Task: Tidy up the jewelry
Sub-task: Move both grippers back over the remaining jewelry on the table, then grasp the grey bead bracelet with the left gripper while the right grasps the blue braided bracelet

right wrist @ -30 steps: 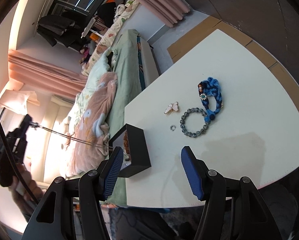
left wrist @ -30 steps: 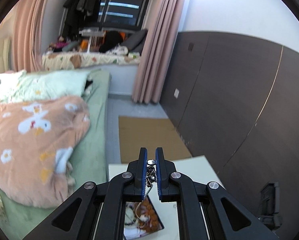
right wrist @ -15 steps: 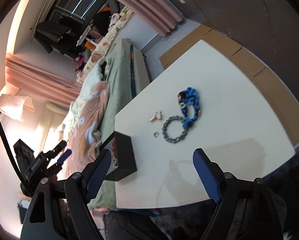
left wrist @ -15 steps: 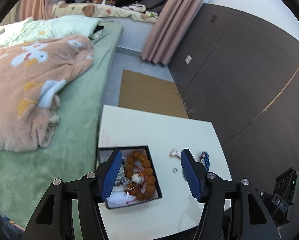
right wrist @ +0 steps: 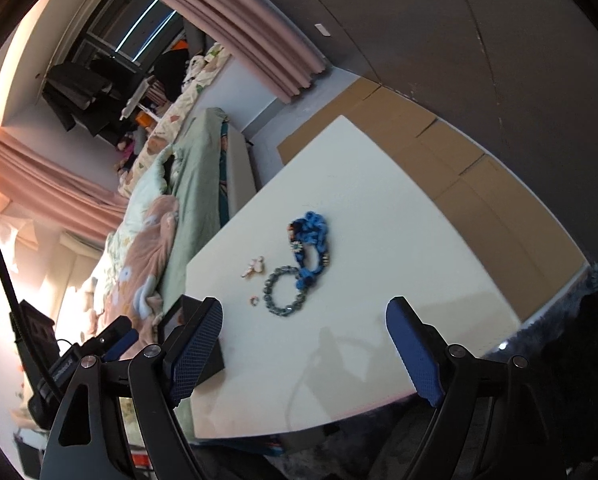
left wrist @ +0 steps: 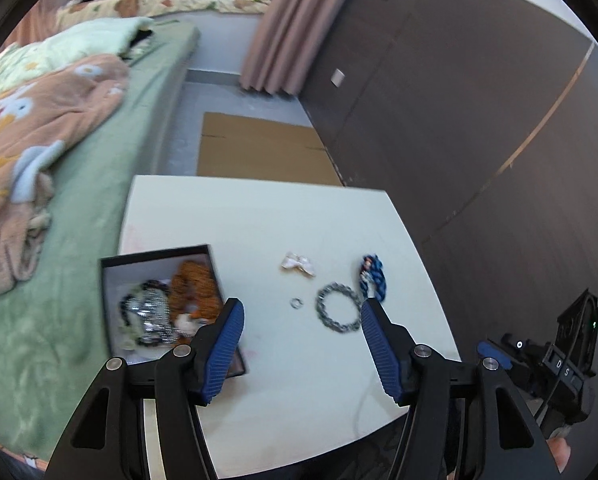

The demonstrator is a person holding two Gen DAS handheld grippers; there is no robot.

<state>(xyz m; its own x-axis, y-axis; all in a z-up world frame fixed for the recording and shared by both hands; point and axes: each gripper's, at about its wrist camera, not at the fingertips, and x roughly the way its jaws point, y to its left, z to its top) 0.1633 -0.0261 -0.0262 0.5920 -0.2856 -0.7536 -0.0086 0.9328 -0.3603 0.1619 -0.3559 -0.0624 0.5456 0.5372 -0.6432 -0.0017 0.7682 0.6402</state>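
Observation:
A black jewelry box [left wrist: 111, 300] sits at the left of the white table [left wrist: 259, 216], holding an orange bead bracelet [left wrist: 193, 286] and a silver chain piece [left wrist: 151, 314]. On the table lie a white bow clip [left wrist: 297, 263], a small ring [left wrist: 295, 302], a grey bead bracelet [left wrist: 338, 313] and a blue braided bracelet [left wrist: 373, 278]. My left gripper [left wrist: 301, 326] is open and empty above the table's near part. My right gripper [right wrist: 305, 338] is open and empty; its view shows the blue bracelet [right wrist: 311, 240], grey bracelet [right wrist: 283, 291], ring [right wrist: 253, 300], bow clip [right wrist: 253, 267] and box corner [right wrist: 213, 360].
A bed with a green sheet [left wrist: 111, 168] and a peach blanket [left wrist: 31, 128] lies left of the table. Flat cardboard [left wrist: 255, 152] covers the floor beyond it. A dark panelled wall [left wrist: 459, 100] runs along the right. Pink curtains [left wrist: 287, 20] hang at the back.
My left gripper opened and let the silver chain piece go into the box, then tilted down and moved right over the table. My right gripper opened wider and pulled back a little.

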